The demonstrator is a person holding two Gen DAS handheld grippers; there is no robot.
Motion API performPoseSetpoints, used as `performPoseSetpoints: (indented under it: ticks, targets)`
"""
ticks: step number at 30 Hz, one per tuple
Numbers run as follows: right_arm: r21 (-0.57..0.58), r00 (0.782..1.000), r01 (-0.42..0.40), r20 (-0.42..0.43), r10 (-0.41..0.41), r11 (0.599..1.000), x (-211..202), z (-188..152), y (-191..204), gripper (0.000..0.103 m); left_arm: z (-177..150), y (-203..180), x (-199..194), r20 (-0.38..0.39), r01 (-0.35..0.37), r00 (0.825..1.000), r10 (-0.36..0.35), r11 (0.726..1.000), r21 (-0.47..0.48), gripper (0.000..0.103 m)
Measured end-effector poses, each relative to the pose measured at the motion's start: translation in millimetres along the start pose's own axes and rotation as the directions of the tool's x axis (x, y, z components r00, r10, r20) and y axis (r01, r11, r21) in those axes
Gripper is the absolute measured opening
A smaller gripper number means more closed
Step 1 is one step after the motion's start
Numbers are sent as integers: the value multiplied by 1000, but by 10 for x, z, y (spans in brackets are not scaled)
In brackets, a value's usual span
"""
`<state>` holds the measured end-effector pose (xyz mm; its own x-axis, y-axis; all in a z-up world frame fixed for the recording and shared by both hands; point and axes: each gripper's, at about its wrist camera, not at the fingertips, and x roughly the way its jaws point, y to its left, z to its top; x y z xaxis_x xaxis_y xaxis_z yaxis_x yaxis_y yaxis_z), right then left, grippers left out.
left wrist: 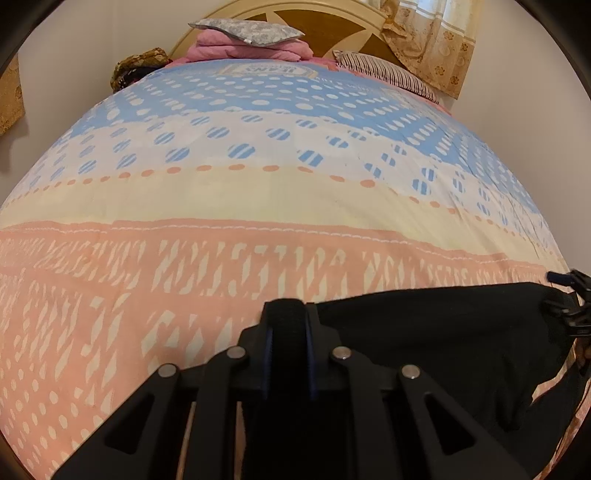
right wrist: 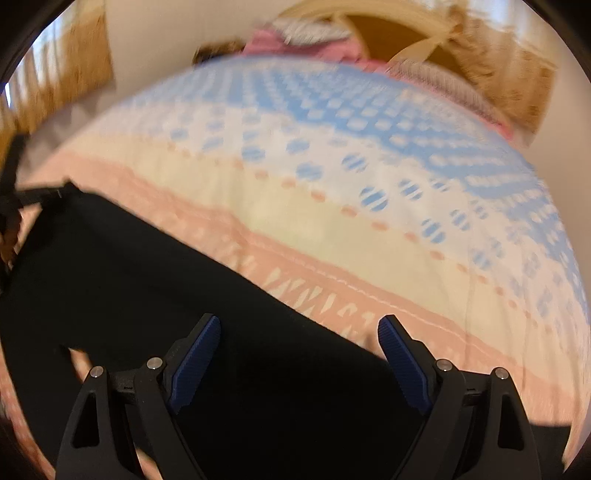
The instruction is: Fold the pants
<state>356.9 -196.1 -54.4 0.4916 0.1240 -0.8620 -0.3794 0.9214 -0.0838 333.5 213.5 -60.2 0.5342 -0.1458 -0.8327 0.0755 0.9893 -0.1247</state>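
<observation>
Black pants [left wrist: 443,332] lie on a pink, cream and blue patterned bedspread [left wrist: 258,203]. My left gripper [left wrist: 286,310] is shut on the pants' left edge, with black fabric pinched between its fingers. In the right wrist view, which is blurred, the pants [right wrist: 129,277] spread across the lower left. My right gripper [right wrist: 299,321] hangs open over their far edge, blue pads [right wrist: 195,354] wide apart and nothing pressed between them. At that view's left edge the left gripper [right wrist: 22,199] holds the cloth's end. The right gripper [left wrist: 569,306] shows at the left wrist view's right edge.
At the head of the bed a grey pillow [left wrist: 247,31] rests on folded pink bedding [left wrist: 243,50] against a cream and brown headboard [left wrist: 295,11]. A striped pillow [left wrist: 388,70] and a patterned curtain [left wrist: 436,40] are on the right. Bedspread [right wrist: 332,184] stretches beyond the pants.
</observation>
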Motion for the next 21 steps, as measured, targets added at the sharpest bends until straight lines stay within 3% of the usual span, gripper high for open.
performPoseSetpoints:
  ticks: [3, 5, 6, 7, 8, 14, 21]
  targets:
    - [-20, 998, -40, -43, 39, 999, 151, 21, -31, 83, 13, -8, 21, 0, -5, 1000, 5, 1000, -3, 15]
    - [13, 987, -152, -52, 153, 988, 149, 36, -78, 41, 33, -11, 21, 10, -8, 1000, 8, 1000, -15, 15]
    - [28, 984, -168, -49, 169, 985, 128, 40, -67, 35, 40, -24, 8, 23, -5, 1000, 6, 1000, -18, 14]
    - [26, 985, -164, -47, 165, 986, 106, 46, -45, 19, 46, -37, -15, 32, -5, 999, 5, 1000, -21, 14]
    - [22, 984, -170, -49, 171, 985, 77, 53, -4, 12, 53, -53, -59, 45, -7, 999, 8, 1000, -25, 14]
    - [37, 990, -122, 75, 119, 992, -463, -31, 158, 9, 52, -123, -630, 187, 11, 982, -10, 1000, -8, 14]
    - [26, 963, -42, 269, 34, 999, -1406, -472, 617, 8, -334, -132, -1375, 354, 27, 935, -35, 999, 28, 14]
